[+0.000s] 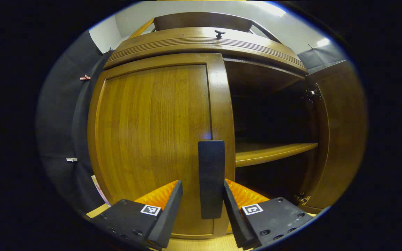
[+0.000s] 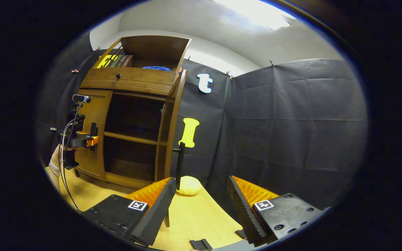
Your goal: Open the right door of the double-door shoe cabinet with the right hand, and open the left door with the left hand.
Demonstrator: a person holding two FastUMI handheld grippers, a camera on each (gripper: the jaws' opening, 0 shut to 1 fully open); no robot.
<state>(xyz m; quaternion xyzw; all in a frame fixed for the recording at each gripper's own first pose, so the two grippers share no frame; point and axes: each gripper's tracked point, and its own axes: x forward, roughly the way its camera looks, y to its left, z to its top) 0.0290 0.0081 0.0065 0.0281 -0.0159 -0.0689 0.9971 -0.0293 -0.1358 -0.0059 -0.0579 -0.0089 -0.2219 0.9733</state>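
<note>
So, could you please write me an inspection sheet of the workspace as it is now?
Surface: light wooden table, cabinet stands on it.
Job's things: right door open; left door closed, its black handle between the left gripper jaws, not pressed.
Clutter: yellow lump by the cabinet.
Grippers: right gripper open, holding nothing.
Cables: wires hang from the left gripper.
Surroundings: black cloth wall.
</note>
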